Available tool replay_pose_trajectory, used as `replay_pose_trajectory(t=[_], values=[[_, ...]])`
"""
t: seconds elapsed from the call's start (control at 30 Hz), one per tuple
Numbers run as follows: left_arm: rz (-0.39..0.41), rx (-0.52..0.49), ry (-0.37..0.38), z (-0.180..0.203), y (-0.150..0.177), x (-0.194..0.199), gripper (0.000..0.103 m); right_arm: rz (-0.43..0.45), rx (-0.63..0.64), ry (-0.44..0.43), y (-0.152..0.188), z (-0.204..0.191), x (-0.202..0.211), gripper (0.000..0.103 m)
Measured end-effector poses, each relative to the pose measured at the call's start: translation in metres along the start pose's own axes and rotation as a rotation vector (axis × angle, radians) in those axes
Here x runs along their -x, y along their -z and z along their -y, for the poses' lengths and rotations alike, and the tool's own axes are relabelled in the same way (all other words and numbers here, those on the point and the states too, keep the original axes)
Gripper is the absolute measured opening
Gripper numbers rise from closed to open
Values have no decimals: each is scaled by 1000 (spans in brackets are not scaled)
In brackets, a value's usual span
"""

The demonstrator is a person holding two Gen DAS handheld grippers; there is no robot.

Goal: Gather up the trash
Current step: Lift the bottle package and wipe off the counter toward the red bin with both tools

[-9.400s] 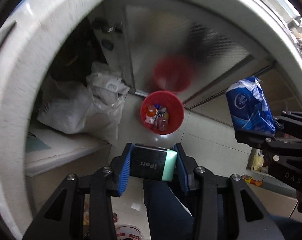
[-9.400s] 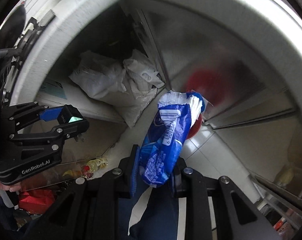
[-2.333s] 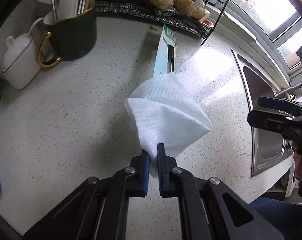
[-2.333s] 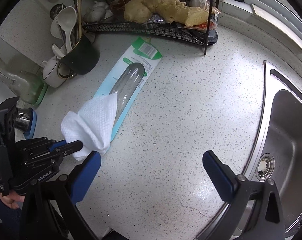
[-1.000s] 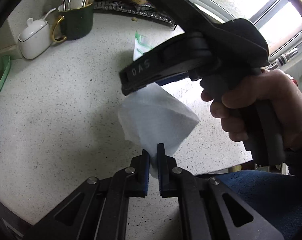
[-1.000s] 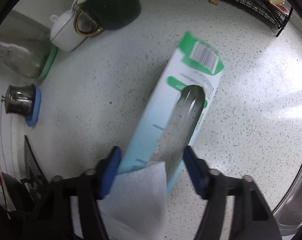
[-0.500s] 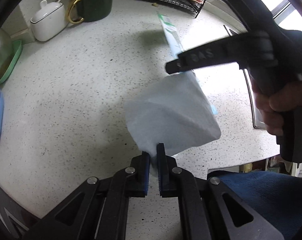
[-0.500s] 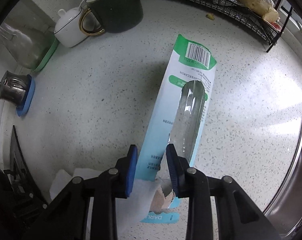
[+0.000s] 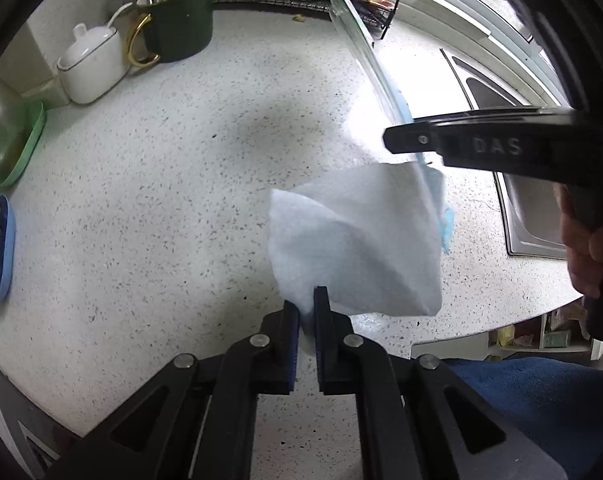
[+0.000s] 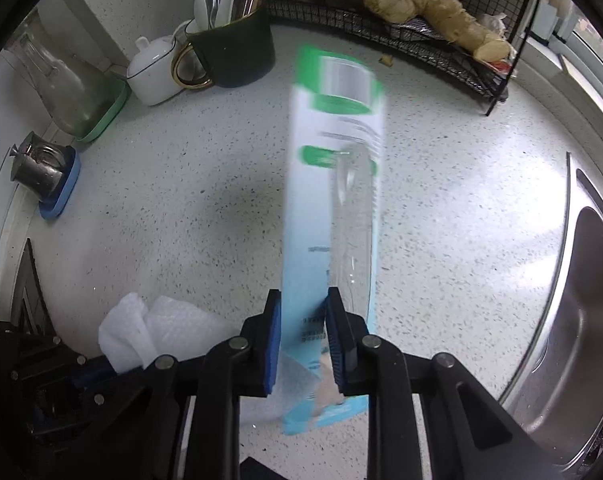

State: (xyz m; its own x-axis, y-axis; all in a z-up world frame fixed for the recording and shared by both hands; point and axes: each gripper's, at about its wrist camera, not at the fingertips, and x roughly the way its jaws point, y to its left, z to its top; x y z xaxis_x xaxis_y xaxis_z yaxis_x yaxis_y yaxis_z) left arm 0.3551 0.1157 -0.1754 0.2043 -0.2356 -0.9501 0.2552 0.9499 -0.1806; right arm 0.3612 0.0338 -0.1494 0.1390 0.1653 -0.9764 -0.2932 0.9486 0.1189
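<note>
black fingers (image 9: 285, 340), blue pads, silver screws

The speckled countertop (image 9: 149, 184) is viewed steeply from above and from close by through the left wrist camera, along its gripper's fingers. The same countertop is viewed likewise from the right wrist. The green mug (image 9: 179, 30), white pot (image 10: 153, 70) and wire rack (image 10: 433, 36) are shared by both views.
</note>
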Motion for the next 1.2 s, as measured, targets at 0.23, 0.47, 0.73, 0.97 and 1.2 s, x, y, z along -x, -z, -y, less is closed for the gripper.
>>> replay_pose_trajectory(t=[0.23, 0.47, 0.73, 0.97, 1.2], values=[[39, 10, -68, 11, 3, 20, 6, 69, -7, -5, 14, 22, 30, 19], [100, 1, -125, 45, 12, 51, 6, 135, 47, -47, 46, 39, 73, 19], [134, -10, -164, 97, 44, 68, 6, 206, 70, -75, 92, 61, 115, 19], [166, 5, -207, 151, 85, 83, 6, 230, 121, -90, 150, 83, 141, 19], [158, 45, -199, 199, 137, 82, 6, 201, 198, -84, 210, 101, 152, 19]])
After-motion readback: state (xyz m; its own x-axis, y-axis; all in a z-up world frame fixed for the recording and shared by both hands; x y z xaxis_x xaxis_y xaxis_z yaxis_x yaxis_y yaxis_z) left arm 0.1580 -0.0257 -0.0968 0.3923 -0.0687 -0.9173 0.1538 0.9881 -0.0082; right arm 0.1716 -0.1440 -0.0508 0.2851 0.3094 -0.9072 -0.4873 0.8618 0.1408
